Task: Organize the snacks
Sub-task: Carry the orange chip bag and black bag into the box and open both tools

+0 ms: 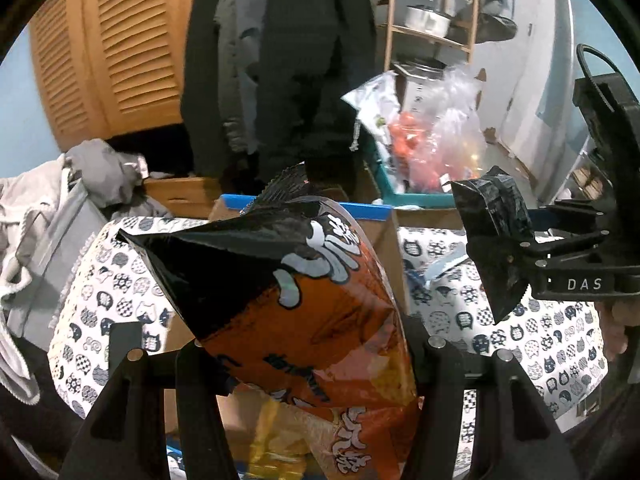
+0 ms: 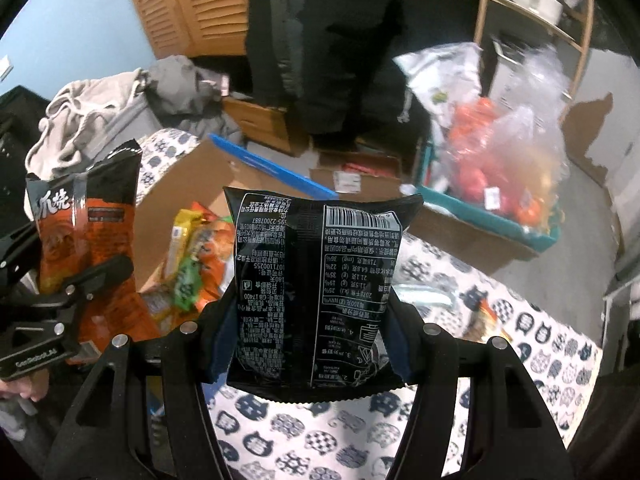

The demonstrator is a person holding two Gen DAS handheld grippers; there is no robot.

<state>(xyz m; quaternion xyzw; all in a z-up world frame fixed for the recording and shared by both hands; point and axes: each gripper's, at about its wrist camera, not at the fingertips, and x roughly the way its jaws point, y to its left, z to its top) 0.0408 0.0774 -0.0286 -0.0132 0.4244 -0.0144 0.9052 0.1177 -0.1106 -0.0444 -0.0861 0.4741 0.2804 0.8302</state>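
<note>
My left gripper [image 1: 308, 344] is shut on a puffy orange-and-black snack bag [image 1: 320, 300], which tilts up and to the left between its fingers. The same bag [image 2: 92, 216] and the left gripper [image 2: 68, 256] show at the left of the right wrist view. My right gripper [image 2: 308, 320] is shut on a black snack packet [image 2: 320, 264], upright, with its barcode side facing the camera. In the left wrist view that black packet [image 1: 492, 204] hangs in the right gripper [image 1: 500, 240] at the right. Both are above an open cardboard box [image 2: 192, 184] that holds several colourful snack packs [image 2: 196, 264].
A cat-print cloth [image 2: 520, 344] covers the surface under the grippers. A teal bin [image 2: 480, 216] with clear bags of orange items [image 2: 492, 152] stands behind on the right. Grey clothes [image 2: 120, 96] are heaped on the left, and a dark coat [image 2: 320, 40] hangs at the back.
</note>
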